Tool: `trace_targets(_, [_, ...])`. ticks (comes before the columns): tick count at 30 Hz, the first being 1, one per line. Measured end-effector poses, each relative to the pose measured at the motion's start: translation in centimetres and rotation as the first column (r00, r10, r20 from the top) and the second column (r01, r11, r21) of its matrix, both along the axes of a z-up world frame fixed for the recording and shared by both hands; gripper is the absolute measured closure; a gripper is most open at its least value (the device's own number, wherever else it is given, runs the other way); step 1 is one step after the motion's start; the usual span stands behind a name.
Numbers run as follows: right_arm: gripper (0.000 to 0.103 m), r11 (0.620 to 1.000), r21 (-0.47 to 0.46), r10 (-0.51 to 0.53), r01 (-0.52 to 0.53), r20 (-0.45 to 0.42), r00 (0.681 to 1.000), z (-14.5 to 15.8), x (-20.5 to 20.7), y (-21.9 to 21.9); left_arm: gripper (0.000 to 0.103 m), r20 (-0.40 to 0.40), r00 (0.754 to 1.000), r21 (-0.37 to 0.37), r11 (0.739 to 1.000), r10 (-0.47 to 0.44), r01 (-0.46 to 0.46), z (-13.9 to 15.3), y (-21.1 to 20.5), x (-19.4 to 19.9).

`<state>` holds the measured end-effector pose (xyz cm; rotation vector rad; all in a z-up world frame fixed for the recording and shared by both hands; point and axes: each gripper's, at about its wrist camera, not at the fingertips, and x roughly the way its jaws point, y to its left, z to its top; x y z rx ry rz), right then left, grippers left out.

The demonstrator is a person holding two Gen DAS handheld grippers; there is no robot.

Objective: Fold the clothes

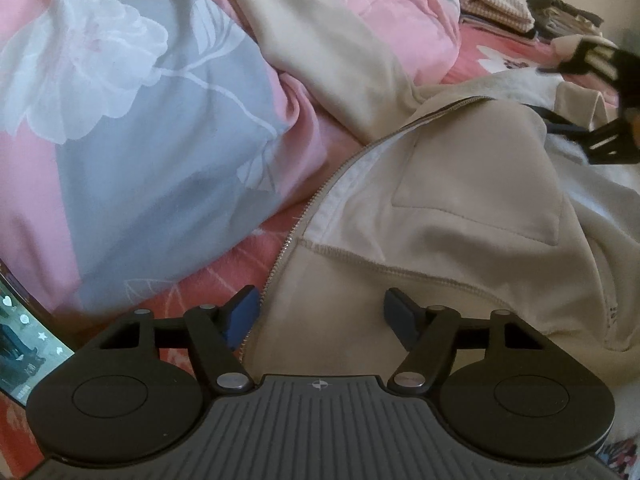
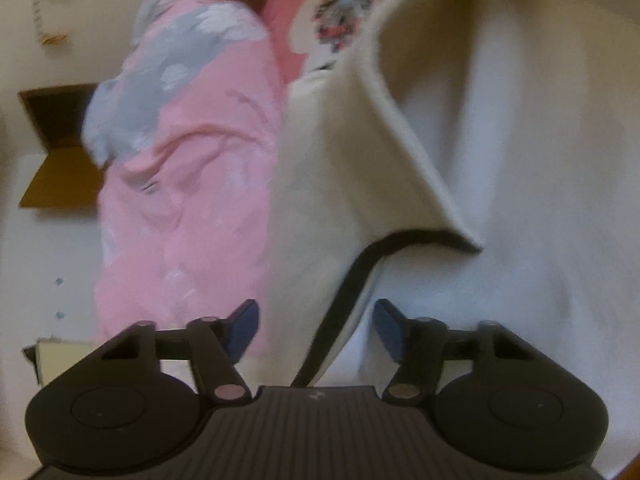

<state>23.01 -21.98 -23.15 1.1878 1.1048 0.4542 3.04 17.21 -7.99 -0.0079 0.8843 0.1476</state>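
On the bed (image 1: 304, 148), across its pink and grey floral duvet (image 1: 132, 128), I see the beige zip hoodie (image 1: 460, 216) spread open, 1 sleeve trailing toward the far edge. My left gripper (image 1: 320, 318) hangs over the hem by the zipper (image 1: 320, 196), jaws parted, pads clear of the cloth. My right gripper (image 2: 316, 330) straddles a dark-trimmed edge (image 2: 340, 300) of pale fabric, jaws released, nothing pinched. Folded clothes (image 1: 496, 4) sit at the bed's far corner

pink floral bedding (image 1: 120, 120), pale wall (image 2: 24, 264)
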Motion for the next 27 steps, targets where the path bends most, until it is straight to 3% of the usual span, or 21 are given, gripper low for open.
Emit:
trace_targets(3, [0.067, 0.999, 0.022, -0.028, 0.028, -0.013, 1.000, -0.7, 0.1, -0.2, 0.035, 0.006, 1.000, 0.005, 1.000, 0.001, -0.001, -0.1, -0.1, -0.2])
trace_targets(5, [0.073, 0.999, 0.031, -0.039, 0.039, 0.005, 0.999, -0.5, -0.2, -0.5, 0.036, 0.010, 1.000, 0.009, 1.000, -0.003, 0.003, -0.1, -0.2, -0.3])
trace_targets(10, [0.074, 0.999, 0.022, -0.045, 0.044, 0.074, 0.996, 1.2, -1.1, -1.1, 0.036, 0.015, 1.000, 0.013, 1.000, -0.006, 0.006, -0.2, -0.3, -0.3])
trace_targets(15, [0.074, 0.996, 0.081, -0.053, 0.043, 0.131, 0.990, 2.1, -1.1, -1.4, 0.035, 0.014, 1.000, 0.005, 1.000, -0.003, 0.003, -0.2, -0.3, -0.4])
trace_targets(21, [0.073, 0.995, 0.102, 0.007, -0.015, 0.087, 0.996, 1.5, -1.0, -0.2, 0.021, -0.009, 0.999, -0.008, 0.999, 0.031, -0.031, -0.1, 0.2, 0.1])
trace_targets(27, [0.072, 0.983, 0.122, 0.132, -0.136, 0.039, 0.990, 1.1, -2.3, 1.5, 0.019, -0.022, 0.999, -0.050, 0.997, 0.050, -0.051, -0.2, 0.8, 0.2])
